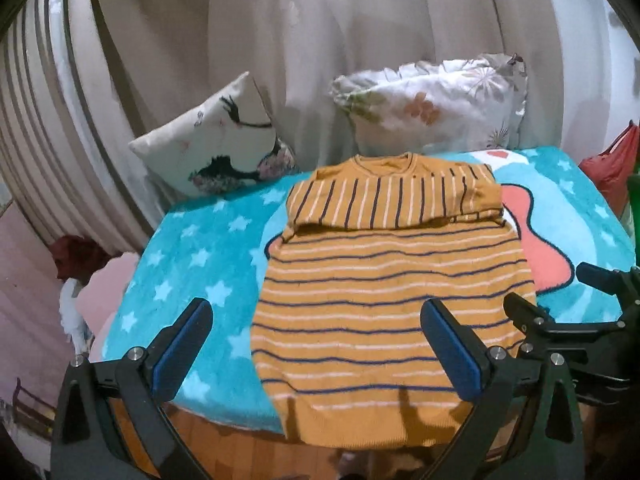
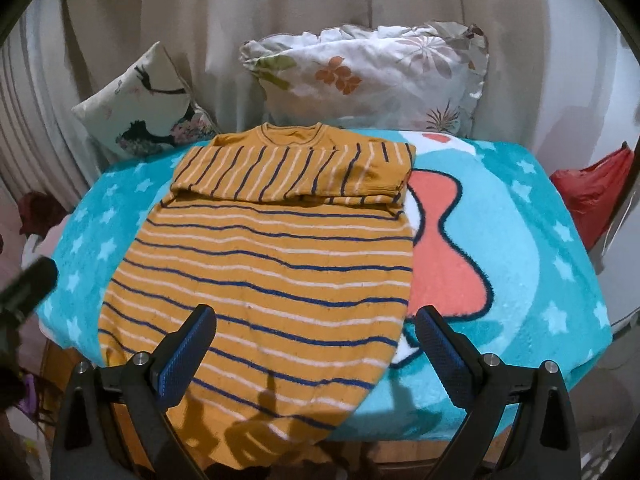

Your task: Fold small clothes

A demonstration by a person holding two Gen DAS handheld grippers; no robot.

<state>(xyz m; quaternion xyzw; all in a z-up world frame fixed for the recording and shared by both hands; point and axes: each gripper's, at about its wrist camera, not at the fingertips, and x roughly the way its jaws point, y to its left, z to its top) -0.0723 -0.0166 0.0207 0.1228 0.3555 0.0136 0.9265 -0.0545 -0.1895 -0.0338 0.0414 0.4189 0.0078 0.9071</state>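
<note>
A mustard sweater [image 1: 384,292] with navy and white stripes lies flat on the turquoise star blanket [image 1: 188,264], both sleeves folded across its chest below the collar. Its hem hangs over the near edge. My left gripper [image 1: 316,320] hovers above the hem's left half, wide open with nothing between its blue pads. In the right wrist view the same sweater [image 2: 272,264] fills the left and middle, and my right gripper [image 2: 316,324] stands open and empty above its lower right side. Part of the right gripper's black frame shows at the right edge of the left wrist view.
Two pillows lean on the curtain behind the blanket: a bird-print one [image 1: 216,140] at the left, a floral one [image 1: 432,104] at the right. A red bag [image 2: 592,196] sits off the right side. The blanket [image 2: 532,248] has a coral shape beside the sweater.
</note>
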